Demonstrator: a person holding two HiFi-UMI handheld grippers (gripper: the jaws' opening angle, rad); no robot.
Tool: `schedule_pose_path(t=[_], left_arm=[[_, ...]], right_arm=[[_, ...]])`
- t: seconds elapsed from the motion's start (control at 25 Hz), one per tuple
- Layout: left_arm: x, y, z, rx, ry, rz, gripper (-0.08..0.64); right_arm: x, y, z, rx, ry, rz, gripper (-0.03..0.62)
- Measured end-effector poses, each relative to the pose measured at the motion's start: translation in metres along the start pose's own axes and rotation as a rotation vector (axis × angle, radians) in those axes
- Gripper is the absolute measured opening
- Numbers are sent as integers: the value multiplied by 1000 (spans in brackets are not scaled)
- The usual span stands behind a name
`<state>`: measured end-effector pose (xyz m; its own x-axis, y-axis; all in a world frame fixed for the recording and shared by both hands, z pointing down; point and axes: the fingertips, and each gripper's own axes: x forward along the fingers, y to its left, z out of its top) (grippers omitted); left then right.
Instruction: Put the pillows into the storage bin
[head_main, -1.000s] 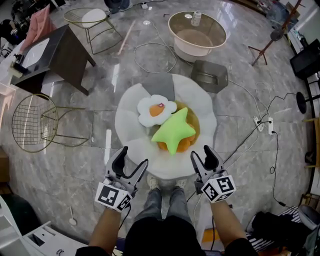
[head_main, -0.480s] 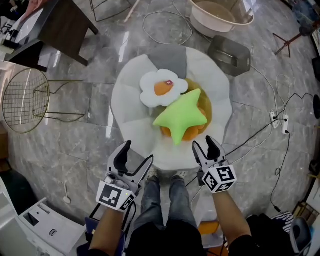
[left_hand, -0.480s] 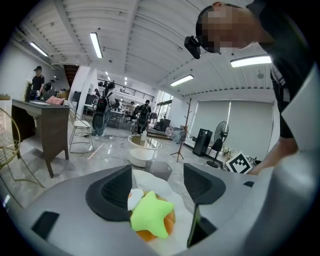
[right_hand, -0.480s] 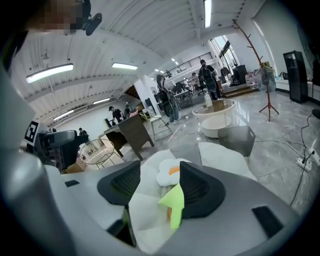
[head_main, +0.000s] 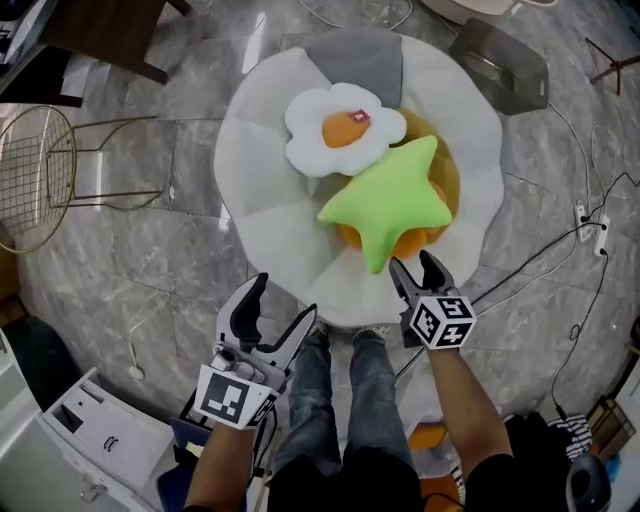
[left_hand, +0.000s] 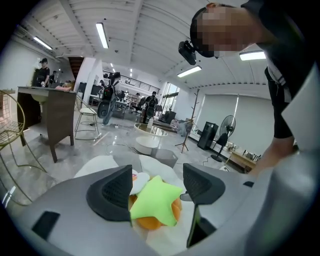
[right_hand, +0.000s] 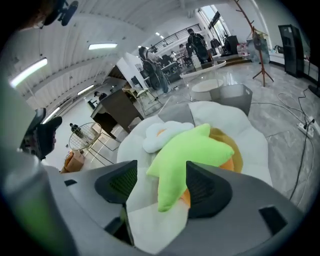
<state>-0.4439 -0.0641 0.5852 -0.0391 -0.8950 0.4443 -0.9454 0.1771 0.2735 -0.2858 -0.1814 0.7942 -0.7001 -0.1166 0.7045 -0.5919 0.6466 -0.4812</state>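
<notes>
While the person stood at the near edge of the big white floor cushion (head_main: 270, 210), the 3 pillows lay piled on its middle: a green star pillow (head_main: 385, 200) on top of an orange pillow (head_main: 348, 237), with a fried-egg pillow (head_main: 335, 125) touching them on the far left side.

What mattered most was how the star sat to the right gripper (head_main: 413, 262). Its nearest arm pointed straight back at that gripper, which sat just beside the tip and slightly to its right. In the right gripper view that arm (right_hand: 170, 185) lined up in the gap between the 2 jaws, which were opening with nothing pressed between the pads.

By contrast, the left gripper (head_main: 283, 297) hung nearer the person and to the left, well apart from the pile, with its jaws apart and empty.

So the right gripper looked the likelier one to reach forward along the star's arm. Beyond the cushion, on the far right, the grey storage bin (head_main: 500, 65) waited on the floor, with no pillow seen in it.
</notes>
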Motion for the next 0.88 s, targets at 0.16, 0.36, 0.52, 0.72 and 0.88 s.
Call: schedule_pose_path(t=[0.16, 0.36, 0.52, 0.72, 0.88], left_arm=[[0, 10, -23, -14, 23, 18, 333], [4, 22, -55, -31, 60, 46, 331], [13, 33, -80, -47, 92, 64, 332], [15, 31, -105, -56, 132, 66, 331], [6, 33, -121, -52, 171, 86, 333]], right_arm=[[31, -10, -32, 26, 71, -6, 311], [54, -15, -53, 60, 116, -15, 335], [71, -25, -70, 108, 157, -24, 358], [88, -34, -95, 246, 195, -2, 381], [104, -30, -102, 273, 211, 19, 387]])
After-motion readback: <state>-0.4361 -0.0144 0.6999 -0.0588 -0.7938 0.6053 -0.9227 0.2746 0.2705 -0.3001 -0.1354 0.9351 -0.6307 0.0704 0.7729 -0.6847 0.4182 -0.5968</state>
